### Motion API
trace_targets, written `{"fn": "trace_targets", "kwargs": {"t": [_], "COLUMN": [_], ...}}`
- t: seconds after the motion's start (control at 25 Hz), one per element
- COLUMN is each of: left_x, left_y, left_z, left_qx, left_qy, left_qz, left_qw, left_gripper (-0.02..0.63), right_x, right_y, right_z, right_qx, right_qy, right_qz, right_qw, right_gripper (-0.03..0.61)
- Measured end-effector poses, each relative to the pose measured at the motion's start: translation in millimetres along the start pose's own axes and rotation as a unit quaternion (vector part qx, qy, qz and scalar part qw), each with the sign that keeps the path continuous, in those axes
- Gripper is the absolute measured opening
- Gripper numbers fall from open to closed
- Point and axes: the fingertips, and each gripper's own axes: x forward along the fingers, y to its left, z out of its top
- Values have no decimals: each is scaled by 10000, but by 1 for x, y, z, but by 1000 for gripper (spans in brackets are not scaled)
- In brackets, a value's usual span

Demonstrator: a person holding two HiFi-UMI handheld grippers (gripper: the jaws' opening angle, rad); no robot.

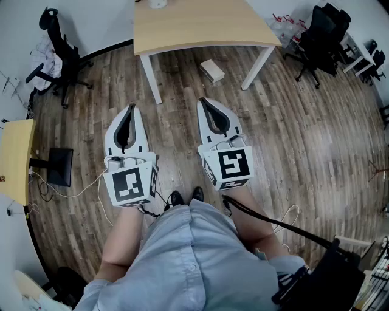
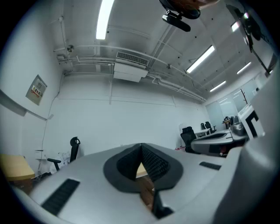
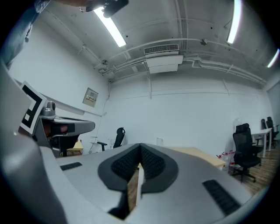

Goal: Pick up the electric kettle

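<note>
I cannot make out an electric kettle for certain; only a small white object (image 1: 157, 3) shows at the top edge, on the light wooden table (image 1: 200, 27). My left gripper (image 1: 130, 109) and right gripper (image 1: 202, 101) are held side by side at waist height, pointing roughly level toward that table over the wooden floor. Both are shut with their tips together and nothing between them. In the left gripper view the jaws (image 2: 141, 147) meet, and the right gripper (image 2: 218, 142) shows alongside. The right gripper view shows its own jaws (image 3: 140, 147) meeting before the table (image 3: 197, 154).
A small cardboard box (image 1: 212, 70) lies on the floor under the table. Black office chairs stand at the back left (image 1: 58, 51) and back right (image 1: 319, 36). A yellow table (image 1: 15, 158), a dark monitor (image 1: 59, 166) and loose cables (image 1: 73, 193) sit at the left.
</note>
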Motion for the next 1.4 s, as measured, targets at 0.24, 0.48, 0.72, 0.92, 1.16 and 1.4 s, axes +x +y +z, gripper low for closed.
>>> {"fn": "trace_targets", "kwargs": {"t": [0.24, 0.48, 0.72, 0.92, 1.16, 1.4], "left_x": [8, 13, 34, 52, 99, 166], "left_y": [-10, -23, -37, -38, -21, 11], "left_z": [1, 0, -6, -16, -37, -46], "left_qx": [60, 94, 95, 86, 1, -32], "left_qy": [66, 76, 180, 255, 300, 254], "left_qz": [-10, 22, 115, 157, 167, 198], "left_qw": [10000, 9999, 9997, 9995, 9994, 9995], "left_gripper": [0, 0, 0, 0, 0, 0], "right_x": [-1, -3, 8, 23, 70, 143], "right_y": [-10, -27, -54, -65, -80, -104], "right_z": [-5, -10, -19, -26, -43, -42], "right_qx": [50, 267, 188, 207, 187, 109], "right_qy": [12, 6, 80, 98, 195, 155], "right_qz": [59, 84, 125, 182, 155, 69], "right_qw": [10000, 9996, 9997, 9996, 9995, 9998], "right_gripper": [0, 2, 3, 3, 3, 3]}}
